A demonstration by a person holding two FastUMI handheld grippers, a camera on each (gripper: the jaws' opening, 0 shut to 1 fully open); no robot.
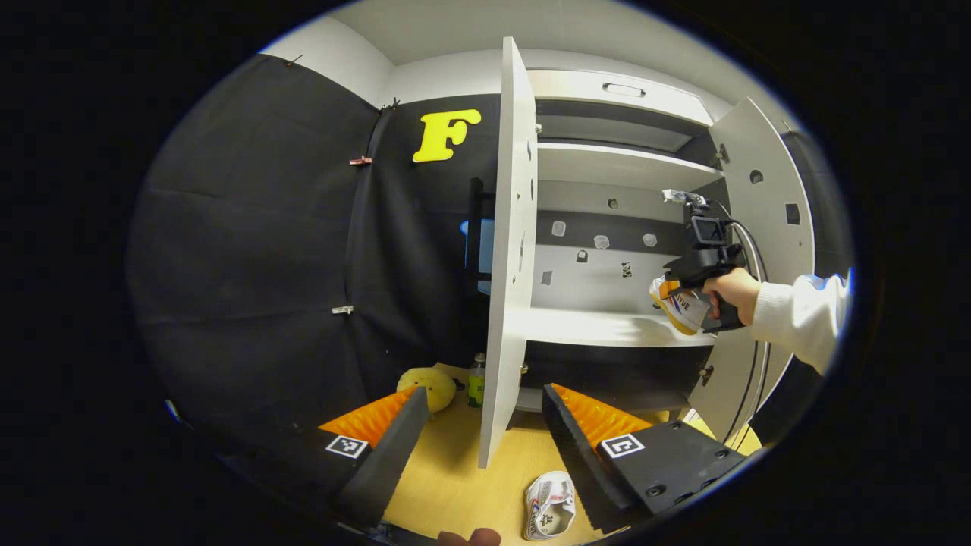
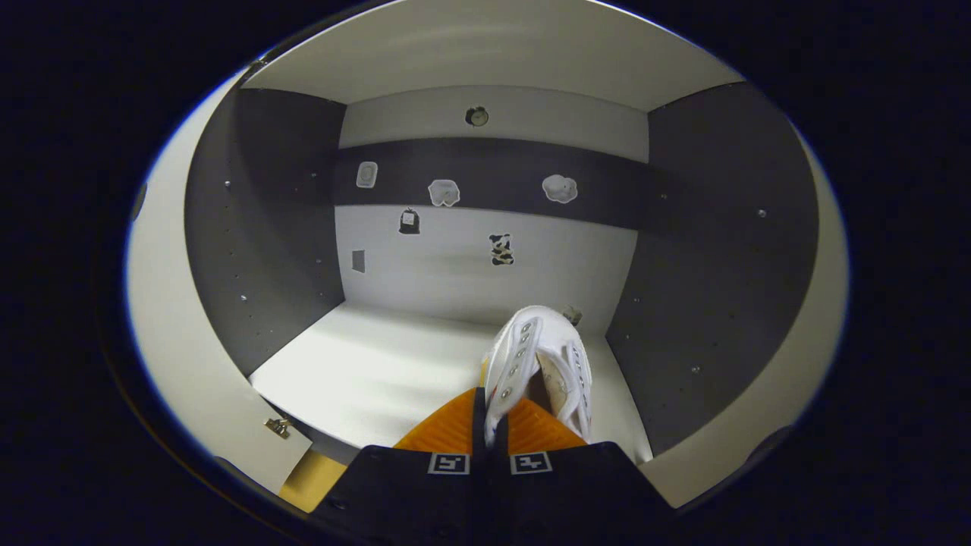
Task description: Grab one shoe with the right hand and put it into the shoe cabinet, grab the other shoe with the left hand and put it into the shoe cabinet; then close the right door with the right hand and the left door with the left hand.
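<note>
The left gripper [image 1: 478, 432] is spread wide and holds nothing, with the second shoe [image 1: 549, 504] on the floor [image 1: 455, 485] just below it. Farther off, the right gripper [image 2: 489, 428] pinches the first shoe [image 2: 540, 364] by what looks like its side edge, over the right end of the cabinet's shelf [image 2: 364, 371], between the open left door [image 1: 507, 258] and right door [image 1: 766, 227].

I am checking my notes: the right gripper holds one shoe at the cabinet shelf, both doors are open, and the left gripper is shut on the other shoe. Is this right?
Not quite. In the left gripper view the left gripper is open and holds nothing; the other shoe lies on the floor below it. The rest stands: the right gripper holds one shoe over the shelf, and both doors are open.
</note>
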